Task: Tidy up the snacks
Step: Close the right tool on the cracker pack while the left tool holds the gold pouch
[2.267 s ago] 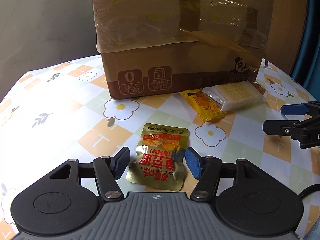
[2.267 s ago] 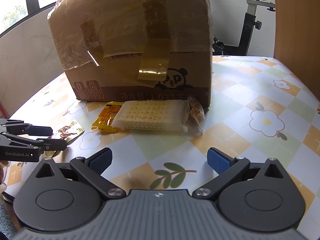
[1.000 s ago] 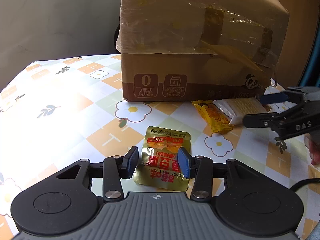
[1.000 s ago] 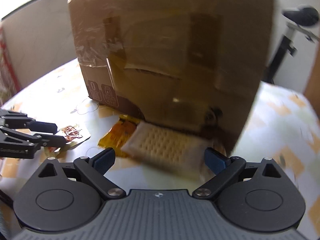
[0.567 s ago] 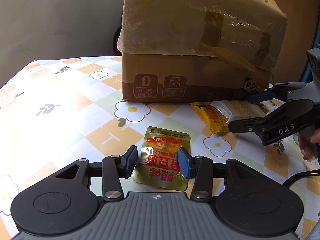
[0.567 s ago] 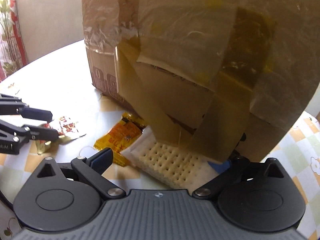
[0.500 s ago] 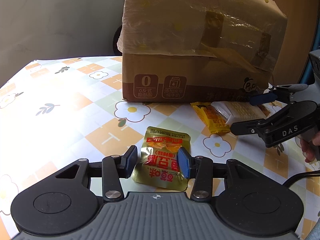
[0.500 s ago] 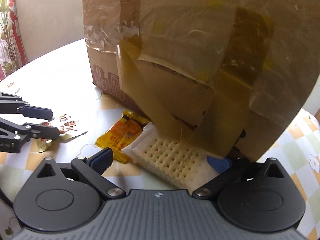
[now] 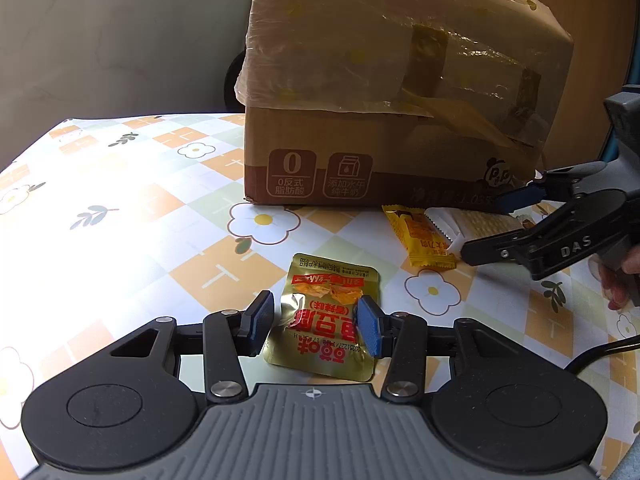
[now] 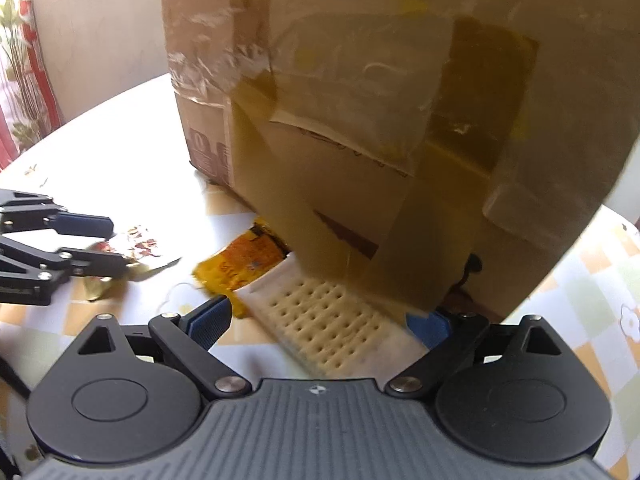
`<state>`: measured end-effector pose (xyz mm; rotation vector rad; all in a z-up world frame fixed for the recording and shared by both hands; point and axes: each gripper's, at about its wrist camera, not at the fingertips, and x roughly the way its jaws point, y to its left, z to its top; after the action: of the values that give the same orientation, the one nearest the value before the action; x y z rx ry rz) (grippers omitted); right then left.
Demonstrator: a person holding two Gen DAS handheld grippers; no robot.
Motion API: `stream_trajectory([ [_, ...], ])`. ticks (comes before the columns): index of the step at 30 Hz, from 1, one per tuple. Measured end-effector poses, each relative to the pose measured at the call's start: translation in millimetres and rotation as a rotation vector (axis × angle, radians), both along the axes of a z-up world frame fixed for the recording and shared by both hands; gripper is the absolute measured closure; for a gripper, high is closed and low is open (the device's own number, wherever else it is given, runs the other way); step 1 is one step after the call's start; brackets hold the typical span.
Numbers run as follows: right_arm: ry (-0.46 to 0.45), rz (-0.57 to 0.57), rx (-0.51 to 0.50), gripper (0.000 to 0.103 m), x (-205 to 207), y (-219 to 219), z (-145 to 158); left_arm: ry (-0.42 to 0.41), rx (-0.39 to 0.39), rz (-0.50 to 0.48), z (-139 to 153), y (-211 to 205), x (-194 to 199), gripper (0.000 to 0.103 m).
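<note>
Only right camera shows right gripper's (image 10: 320, 320) wide, closing jaws straddling crackers (image 10: 320, 344); left gripper (image 9: 316, 322) pinches pouch (image 9: 330, 280).

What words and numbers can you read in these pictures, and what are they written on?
"0" with "0反式脂肪酸" under it: on the cardboard box, left badge.
"添加水牛纯牛奶": on the box, milk-carton badge.
"DAS": on the right gripper.
Big red letters: on the gold snack pouch, upside down; not sure what they say.
Yellow snack packet: print too small.
Dark print low on the box: too dim.
</note>
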<state>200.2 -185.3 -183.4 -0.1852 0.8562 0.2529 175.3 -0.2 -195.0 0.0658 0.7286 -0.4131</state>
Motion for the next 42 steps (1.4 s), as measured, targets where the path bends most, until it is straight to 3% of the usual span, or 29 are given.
stream_trajectory([
  [6,0.023,-0.025,0.046,0.009,0,-3,-6,-0.001,-0.001,0.001,0,0,0,0.055],
  [14,-0.008,-0.076,0.108,0.015,-42,2,-4,-0.008,0.023,-0.021,-1,-5,-2,0.046],
  [16,-0.039,-0.09,0.129,0.029,-47,3,-4,-0.009,0.027,-0.024,-1,-6,-2,0.046],
  [19,-0.071,-0.113,0.149,0.036,-50,2,-6,-0.01,0.035,-0.027,-1,-7,-2,0.046],
  [23,-0.102,-0.108,0.137,0.036,-50,4,-7,-0.011,0.036,-0.027,-2,-7,-2,0.045],
  [28,-0.143,-0.079,0.044,0.037,-53,18,-12,-0.014,0.045,-0.029,-2,-8,-2,0.044],
  [42,-0.162,-0.071,0.044,0.041,-56,20,-17,-0.023,0.112,-0.041,-2,-20,-5,0.041],
])
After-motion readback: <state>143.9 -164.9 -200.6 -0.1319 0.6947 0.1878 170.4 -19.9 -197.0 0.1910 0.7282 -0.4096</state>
